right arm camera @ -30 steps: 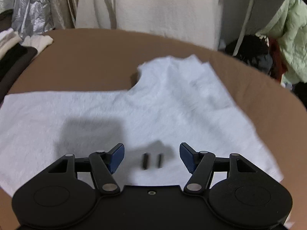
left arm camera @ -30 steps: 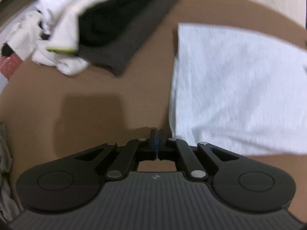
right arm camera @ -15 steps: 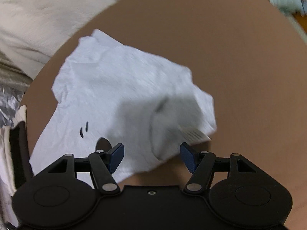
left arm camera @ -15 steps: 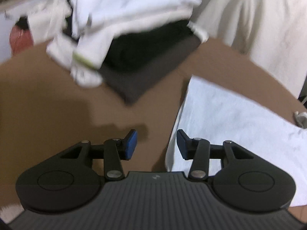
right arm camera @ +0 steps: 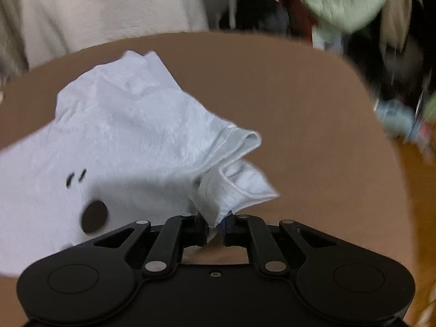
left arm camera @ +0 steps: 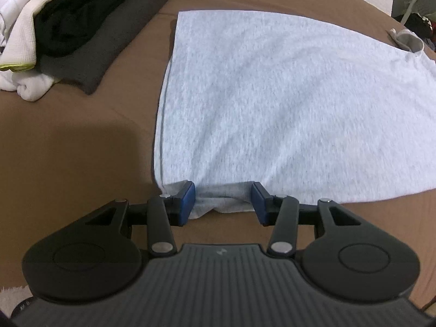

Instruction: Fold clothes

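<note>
The pale grey, fuzzy-knit shirt lies spread flat on the brown table. The left gripper is spread around its near hem corner. The right gripper pinches a crumpled sleeve edge.

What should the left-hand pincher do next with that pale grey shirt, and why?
Probably close. The left gripper is open with the grey T-shirt's near corner lying between its blue pads, while the right gripper already pinches the shirt. Both need a hold before folding.
</note>
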Motion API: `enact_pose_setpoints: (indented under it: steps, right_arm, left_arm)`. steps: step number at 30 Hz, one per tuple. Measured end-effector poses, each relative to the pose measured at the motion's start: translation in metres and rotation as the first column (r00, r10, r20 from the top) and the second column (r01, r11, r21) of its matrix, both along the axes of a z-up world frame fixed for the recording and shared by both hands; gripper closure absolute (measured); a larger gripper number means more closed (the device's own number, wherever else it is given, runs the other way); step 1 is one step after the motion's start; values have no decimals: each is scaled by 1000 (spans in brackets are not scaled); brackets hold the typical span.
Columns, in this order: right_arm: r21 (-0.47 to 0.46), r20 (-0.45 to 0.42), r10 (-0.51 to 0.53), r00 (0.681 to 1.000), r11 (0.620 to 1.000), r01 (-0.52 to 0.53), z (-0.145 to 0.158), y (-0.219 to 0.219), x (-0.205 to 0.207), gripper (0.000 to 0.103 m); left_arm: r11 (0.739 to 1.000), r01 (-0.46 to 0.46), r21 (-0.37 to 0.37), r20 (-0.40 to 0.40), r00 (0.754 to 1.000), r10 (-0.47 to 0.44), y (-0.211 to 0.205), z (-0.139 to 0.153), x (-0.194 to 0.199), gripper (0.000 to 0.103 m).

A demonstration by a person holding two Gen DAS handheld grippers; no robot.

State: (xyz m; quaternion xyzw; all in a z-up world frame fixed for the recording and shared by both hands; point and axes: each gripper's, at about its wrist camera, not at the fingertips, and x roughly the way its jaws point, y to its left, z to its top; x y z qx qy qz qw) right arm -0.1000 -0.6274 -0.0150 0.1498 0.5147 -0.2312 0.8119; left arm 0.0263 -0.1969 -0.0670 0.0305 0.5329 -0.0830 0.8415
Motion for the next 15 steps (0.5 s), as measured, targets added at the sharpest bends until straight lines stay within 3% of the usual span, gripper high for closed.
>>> enact_pose_setpoints:
  steps: [4, 6, 7, 8, 10, 12, 15]
  right_arm:
    - [26, -128, 3, 992, 1000, 0, -19, -12, 9, 92]
    - [30, -148, -12, 989, 999, 17, -20, -14, 9, 90]
    - [31, -157, -20, 987, 999, 25, -20, -15, 9, 83]
    - [28, -159, -42, 986, 999, 47, -18, -18, 4, 71]
    - [20, -160, -91, 983, 995, 95, -14, -25, -5, 62]
    - [13, -162, -139, 977, 990, 143, -9, -33, -15, 60]
    - [-36, -31, -172, 985, 985, 170, 18, -26, -33, 49]
  left_arm:
    - [1000, 13, -5, -5, 1000, -13, 4, -4, 2, 58]
    - [1000, 20, -12, -7, 1000, -20, 7, -4, 1, 58]
    - [1000, 23, -17, -4, 1000, -23, 9, -4, 0, 57]
    - [1000, 22, -21, -3, 1000, -22, 10, -3, -1, 57]
    - [1000, 23, -20, -3, 1000, -23, 12, -3, 3, 57]
    - [999, 33, -4, -1, 999, -33, 11, 0, 2, 57]
    - [998, 62, 27, 20, 998, -63, 7, 9, -6, 49]
